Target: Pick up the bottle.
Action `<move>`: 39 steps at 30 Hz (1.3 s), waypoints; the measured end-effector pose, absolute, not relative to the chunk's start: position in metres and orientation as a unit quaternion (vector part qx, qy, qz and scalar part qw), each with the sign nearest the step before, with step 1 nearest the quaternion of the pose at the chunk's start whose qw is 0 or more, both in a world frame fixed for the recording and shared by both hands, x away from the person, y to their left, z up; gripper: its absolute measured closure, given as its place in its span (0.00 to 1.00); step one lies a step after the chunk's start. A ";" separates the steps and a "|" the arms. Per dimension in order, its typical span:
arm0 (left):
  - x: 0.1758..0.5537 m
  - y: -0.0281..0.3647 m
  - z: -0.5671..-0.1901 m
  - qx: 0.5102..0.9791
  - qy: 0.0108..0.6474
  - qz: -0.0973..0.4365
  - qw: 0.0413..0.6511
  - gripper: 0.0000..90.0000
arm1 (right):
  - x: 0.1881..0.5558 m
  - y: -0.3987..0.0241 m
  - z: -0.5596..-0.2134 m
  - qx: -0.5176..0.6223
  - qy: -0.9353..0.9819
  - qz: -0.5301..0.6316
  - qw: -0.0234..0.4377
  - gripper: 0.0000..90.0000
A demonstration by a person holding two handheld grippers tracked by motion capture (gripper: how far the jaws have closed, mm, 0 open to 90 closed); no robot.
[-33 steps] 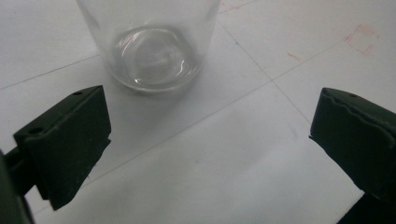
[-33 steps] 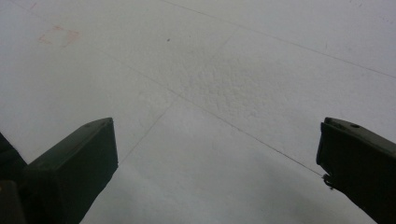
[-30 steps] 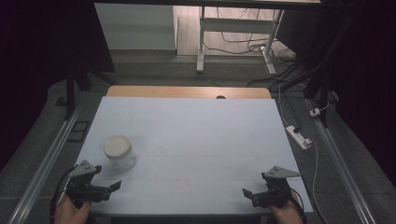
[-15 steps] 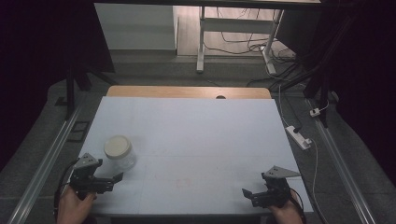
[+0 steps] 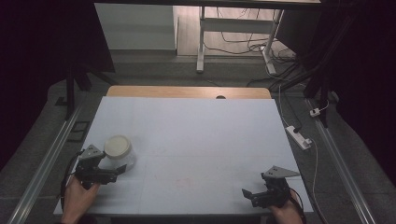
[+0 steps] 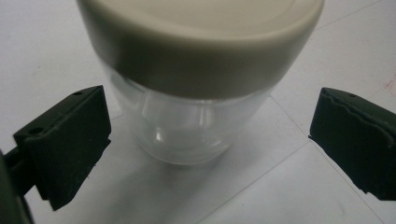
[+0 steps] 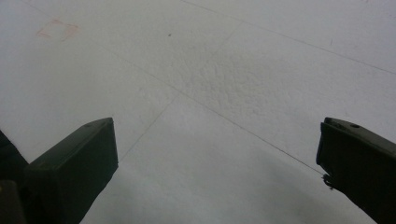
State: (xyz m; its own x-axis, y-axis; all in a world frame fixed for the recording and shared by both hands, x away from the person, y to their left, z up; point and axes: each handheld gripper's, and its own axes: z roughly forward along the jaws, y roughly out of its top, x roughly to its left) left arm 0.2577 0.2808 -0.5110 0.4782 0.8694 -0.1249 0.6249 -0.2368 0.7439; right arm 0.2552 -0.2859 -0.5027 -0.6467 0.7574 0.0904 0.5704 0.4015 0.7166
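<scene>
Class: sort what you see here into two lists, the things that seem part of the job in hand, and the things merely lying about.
In the job:
- clear plastic jar with cream lid, between the open jaws
- left tool, open
- right tool, open, idle

Lying about:
- white power strip on the floor
- white desk frame behind

Landmark: I place everything by the jar [image 5: 119,150], upright at the near-left of the white table [image 5: 196,135].
Jar flanks: my left gripper [image 6: 205,140] has its jaws spread, one on each side of the jar, a gap showing on both sides.
Right of jar: bare tabletop runs to my right gripper [image 5: 252,196], well apart, jaws spread over bare surface [image 7: 210,93].
Beyond jar: I see clear white surface up to the wooden strip [image 5: 187,91].
Left of jar: the table edge lies near, then a floor rail [image 5: 46,161].
</scene>
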 end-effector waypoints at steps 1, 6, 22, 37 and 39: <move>0.260 0.280 -0.511 0.771 0.484 0.161 0.381 0.00 | 0.255 -0.286 -0.503 0.401 0.828 0.372 0.126 0.00; 0.268 0.278 -0.512 0.774 0.480 0.168 0.378 0.00 | 0.255 -0.286 -0.503 0.401 0.829 0.370 0.125 0.00; 0.285 0.275 -0.514 0.783 0.466 0.169 0.377 0.00 | 0.256 -0.285 -0.503 0.401 0.829 0.369 0.122 0.00; 0.289 0.271 -0.512 0.786 0.465 0.182 0.366 0.07 | 0.257 -0.285 -0.503 0.401 0.831 0.367 0.119 0.00; 0.289 0.271 -0.511 0.786 0.465 0.184 0.364 0.07 | 0.257 -0.285 -0.503 0.401 0.831 0.367 0.119 0.00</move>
